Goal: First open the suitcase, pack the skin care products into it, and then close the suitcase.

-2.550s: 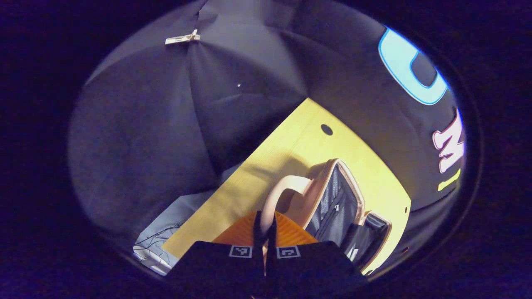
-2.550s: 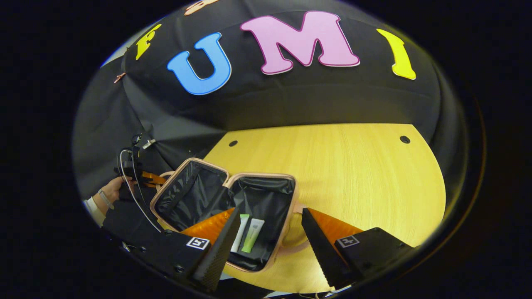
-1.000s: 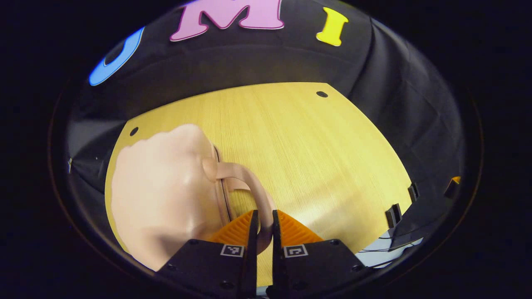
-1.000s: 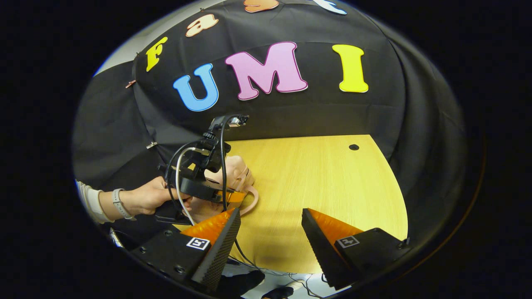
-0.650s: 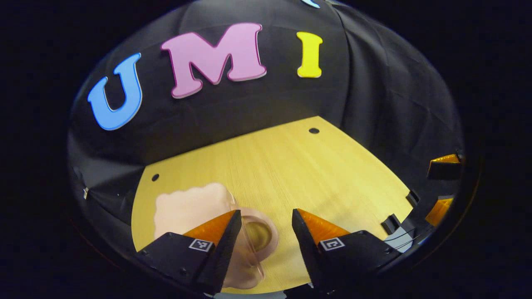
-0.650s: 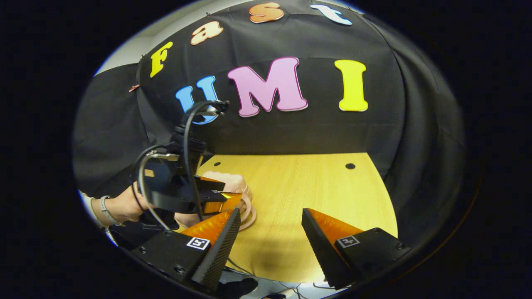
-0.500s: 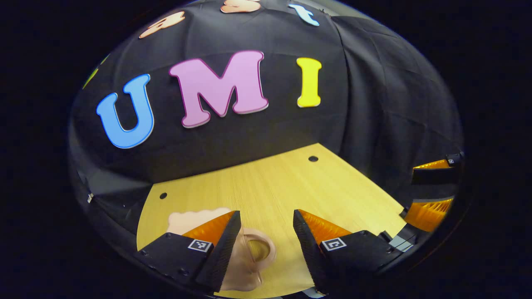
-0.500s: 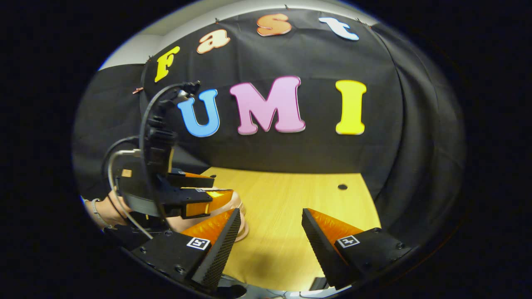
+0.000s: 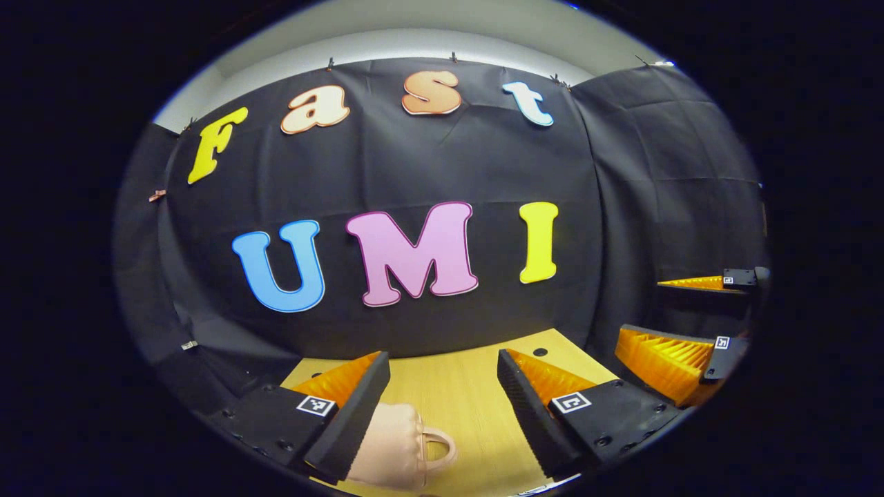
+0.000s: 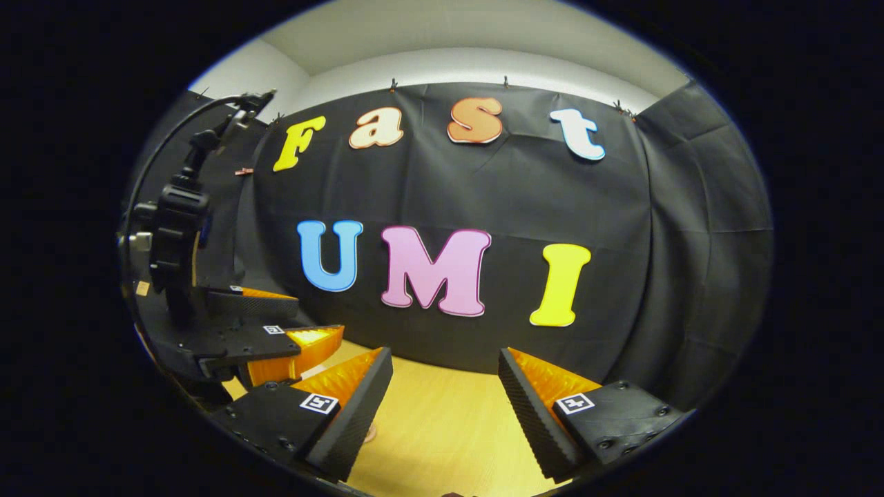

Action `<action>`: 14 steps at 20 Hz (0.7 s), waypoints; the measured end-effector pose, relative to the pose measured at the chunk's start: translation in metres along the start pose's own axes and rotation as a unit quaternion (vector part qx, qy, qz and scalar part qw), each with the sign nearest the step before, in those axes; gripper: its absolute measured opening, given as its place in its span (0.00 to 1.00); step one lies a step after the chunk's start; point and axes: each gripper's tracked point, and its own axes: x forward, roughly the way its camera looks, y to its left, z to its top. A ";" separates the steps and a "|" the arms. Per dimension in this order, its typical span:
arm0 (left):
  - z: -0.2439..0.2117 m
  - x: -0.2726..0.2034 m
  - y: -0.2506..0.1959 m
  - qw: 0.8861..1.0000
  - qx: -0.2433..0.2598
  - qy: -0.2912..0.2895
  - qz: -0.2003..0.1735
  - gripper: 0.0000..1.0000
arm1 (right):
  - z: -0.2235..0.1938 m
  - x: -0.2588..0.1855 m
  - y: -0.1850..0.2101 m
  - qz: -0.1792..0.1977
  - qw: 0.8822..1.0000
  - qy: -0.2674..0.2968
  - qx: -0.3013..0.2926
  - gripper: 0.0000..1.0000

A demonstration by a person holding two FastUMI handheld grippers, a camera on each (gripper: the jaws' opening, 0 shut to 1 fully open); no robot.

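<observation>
Both claws have lifted away, fingers apart and empty: left claw (image 9: pixel 442 407), right claw (image 10: pixel 445 407). Suitcase (image 9: pixel 394 449) lies apparently closed near the bench (image 9: pixel 463 400) front edge; task looks done.

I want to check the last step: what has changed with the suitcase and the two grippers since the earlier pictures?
The suitcase, open earlier with tubes inside, now lies shut on the table. The left gripper, which had clamped its handle, has let go, opened and lifted away. The right gripper also rose, and stayed open and empty throughout.
</observation>
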 end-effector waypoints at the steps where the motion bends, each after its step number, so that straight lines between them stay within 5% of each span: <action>1: 0.005 -0.005 0.000 1.000 -0.002 -0.010 0.001 0.98 | 0.004 -0.001 -0.005 -0.013 1.000 -0.006 -0.005 0.98; 2: 0.014 -0.011 0.001 1.000 -0.007 -0.021 0.002 0.97 | 0.009 -0.004 -0.008 -0.026 1.000 -0.015 -0.009 0.93; 5: 0.027 -0.015 -0.001 0.999 -0.023 -0.042 -0.015 0.97 | 0.025 -0.006 -0.015 -0.064 0.997 -0.037 -0.009 1.00; 9: 0.028 -0.014 0.000 0.998 -0.029 -0.051 -0.026 0.97 | 0.026 -0.008 -0.010 -0.083 0.996 -0.039 0.013 0.94; 14: 0.035 -0.014 0.015 0.997 -0.030 -0.062 -0.032 0.97 | 0.033 -0.001 0.001 -0.099 0.994 -0.040 0.022 0.98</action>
